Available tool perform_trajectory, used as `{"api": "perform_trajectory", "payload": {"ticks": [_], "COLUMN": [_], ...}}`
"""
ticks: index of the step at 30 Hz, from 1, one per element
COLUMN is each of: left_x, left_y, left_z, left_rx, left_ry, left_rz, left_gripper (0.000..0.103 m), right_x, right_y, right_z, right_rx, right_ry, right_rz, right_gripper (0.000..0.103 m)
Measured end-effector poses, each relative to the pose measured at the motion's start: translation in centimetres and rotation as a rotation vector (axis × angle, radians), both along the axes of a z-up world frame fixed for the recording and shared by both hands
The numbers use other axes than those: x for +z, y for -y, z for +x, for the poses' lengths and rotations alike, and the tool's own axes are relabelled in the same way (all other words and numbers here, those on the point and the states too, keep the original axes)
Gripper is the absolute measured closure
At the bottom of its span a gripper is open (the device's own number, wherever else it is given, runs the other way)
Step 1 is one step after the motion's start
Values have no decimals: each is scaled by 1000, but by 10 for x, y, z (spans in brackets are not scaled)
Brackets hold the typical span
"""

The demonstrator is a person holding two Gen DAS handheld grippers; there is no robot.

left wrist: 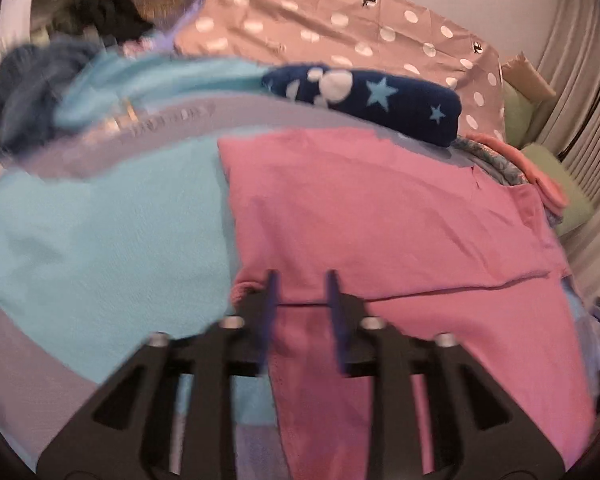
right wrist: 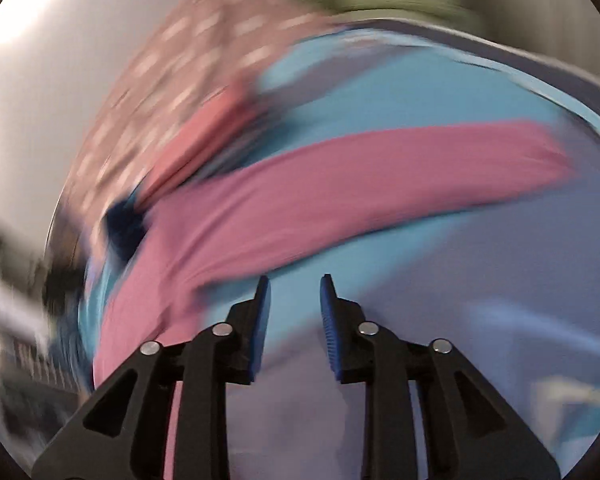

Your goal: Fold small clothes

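Observation:
A pink garment (left wrist: 380,220) lies flat on a light blue and lilac bedspread (left wrist: 80,240), with a folded edge running across it near the bottom. My left gripper (left wrist: 302,284) hovers over that edge with its jaws apart, and the pads press on nothing. The right wrist view is heavily blurred. There the pink garment (right wrist: 340,184) shows as a long band across the bedspread (right wrist: 420,92). My right gripper (right wrist: 295,284) is open just below the band, over bare lilac cover, with nothing between its fingers.
A navy cloth with white dots and light stars (left wrist: 380,100) lies behind the pink garment. Beyond it is a dusty-pink polka-dot fabric (left wrist: 320,12). More clothes are heaped at the left (left wrist: 32,80). Green cushions (left wrist: 556,184) and curtains stand at the right.

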State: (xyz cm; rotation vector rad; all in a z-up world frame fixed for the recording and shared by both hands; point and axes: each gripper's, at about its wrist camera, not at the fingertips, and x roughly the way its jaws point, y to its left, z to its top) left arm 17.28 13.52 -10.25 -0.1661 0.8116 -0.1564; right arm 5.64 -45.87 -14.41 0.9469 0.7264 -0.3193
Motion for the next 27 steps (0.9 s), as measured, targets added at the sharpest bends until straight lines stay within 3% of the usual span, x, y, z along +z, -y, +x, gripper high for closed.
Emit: {"api": "perform_trajectory", "payload": {"ticks": [2, 6, 9, 11, 16, 18, 20, 23, 27], "left_x": [18, 37, 42, 42, 37, 35, 33, 33, 33], "left_y": [11, 40, 63, 75, 99, 103, 106, 106, 102], "left_z": [-11, -19, -20, -21, -21, -21, -21, -22, -19], "left_rx": [-4, -40, -62, -73, -77, -75, -74, -71, -56], "left_ry": [54, 70, 66, 54, 23, 15, 8, 3, -2], "left_rz": [4, 33, 56, 53, 50, 50, 56, 64, 48], "left_gripper": [50, 45, 45, 44, 44, 44, 44, 44, 44], "right_x": [-17, -52, -72, -84, -95, -95, -96, -97, -55], "right_y": [37, 101, 119, 127, 141, 144, 145, 145, 121], "right_z": [-23, -53, -53, -49, -38, -34, -34, -33, -14], "right_rx": [-98, -262, -308, -332, -383, -421, -437, -448, -342], "right_ry": [-13, 14, 29, 56, 92, 77, 74, 121, 244], "right_rz": [62, 241, 322, 365, 356, 352, 361, 414, 397], "right_gripper": [60, 60, 59, 58, 59, 69, 93, 96, 97]}}
